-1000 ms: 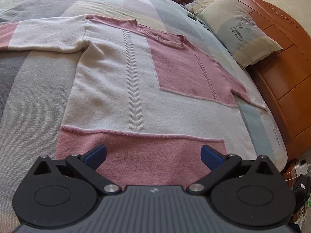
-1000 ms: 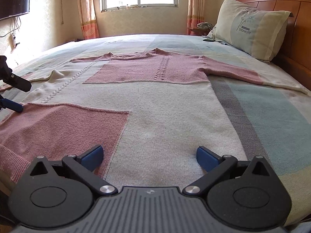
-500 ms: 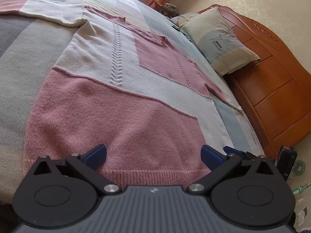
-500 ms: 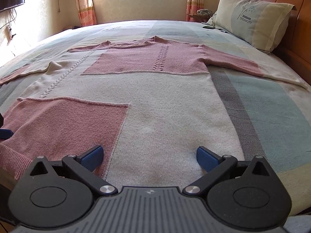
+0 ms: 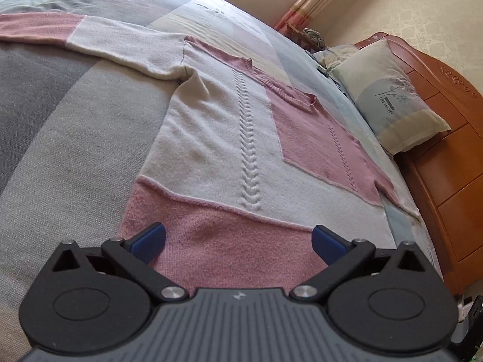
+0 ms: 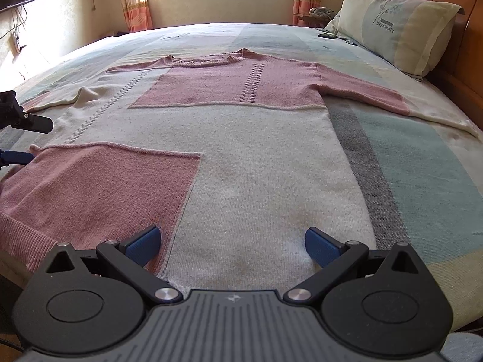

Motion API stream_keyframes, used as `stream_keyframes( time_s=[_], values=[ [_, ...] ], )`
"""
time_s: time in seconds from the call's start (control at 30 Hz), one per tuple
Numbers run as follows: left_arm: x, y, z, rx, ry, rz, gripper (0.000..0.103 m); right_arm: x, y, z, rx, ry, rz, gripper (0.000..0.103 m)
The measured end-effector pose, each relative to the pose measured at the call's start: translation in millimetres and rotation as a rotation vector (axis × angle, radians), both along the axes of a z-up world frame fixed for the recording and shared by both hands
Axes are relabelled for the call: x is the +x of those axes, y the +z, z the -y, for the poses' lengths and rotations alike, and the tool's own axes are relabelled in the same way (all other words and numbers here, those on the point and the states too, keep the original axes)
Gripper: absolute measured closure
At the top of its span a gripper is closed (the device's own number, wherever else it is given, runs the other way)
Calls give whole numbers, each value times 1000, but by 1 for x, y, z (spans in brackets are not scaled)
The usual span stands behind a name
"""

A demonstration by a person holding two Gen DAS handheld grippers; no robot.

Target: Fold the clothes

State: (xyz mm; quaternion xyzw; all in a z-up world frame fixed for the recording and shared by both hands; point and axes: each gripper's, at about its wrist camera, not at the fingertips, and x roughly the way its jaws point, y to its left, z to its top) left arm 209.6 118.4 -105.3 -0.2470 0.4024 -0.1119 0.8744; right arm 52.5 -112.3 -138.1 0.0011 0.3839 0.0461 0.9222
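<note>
A pink and cream knitted sweater [image 5: 229, 138] [image 6: 241, 157] lies flat, face up, on the bed with both sleeves spread out. My left gripper [image 5: 238, 239] is open over the pink block at the sweater's lower hem, with nothing between its fingers. Its blue-padded fingers also show at the left edge of the right wrist view, beside the pink hem corner. My right gripper [image 6: 231, 242] is open over the cream part of the hem, right of the pink block, and holds nothing.
The bed [image 6: 422, 163] has a striped grey, blue and cream cover. A pillow [image 6: 395, 21] leans on the wooden headboard [image 5: 446, 163] at the right. A window and curtains [image 6: 132, 0] stand behind; a small dark item [image 6: 327, 35] lies near the pillow.
The left gripper dipped toward the hem edge half a second ago and has moved back in over the pink block. The right gripper has crept slightly forward. Both stay open.
</note>
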Motion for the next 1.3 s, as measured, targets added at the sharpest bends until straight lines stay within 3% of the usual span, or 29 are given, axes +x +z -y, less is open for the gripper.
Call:
stream_keyframes(
  time_s=[0.2, 0.27, 0.37, 0.5, 0.63, 0.87, 1.03, 1.3],
  values=[
    [-9, 19, 3, 63, -33, 9, 1, 0, 1, 0, 0, -1, -6, 0],
    [-5, 26, 12, 35, -89, 42, 1, 1, 1, 0, -2, -2, -8, 0],
    [9, 22, 26, 32, -114, 12, 1, 0, 0, -1, -5, -2, -7, 0],
    [6, 4, 30, 41, -87, -45, 1, 0, 0, -1, -6, 2, -5, 0],
    [-26, 8, 24, 39, -88, -46, 1, -1, 1, 1, 2, 6, -5, 0],
    [-60, 9, 25, 105, -130, -91, 1, -3, 1, 0, -5, 12, -8, 0],
    [-58, 18, 20, 82, -113, -52, 1, -4, 1, -1, -14, 14, -7, 0],
    [-48, 13, 11, 61, -57, -66, 1, -3, 1, -1, -12, 17, -11, 0]
  ],
)
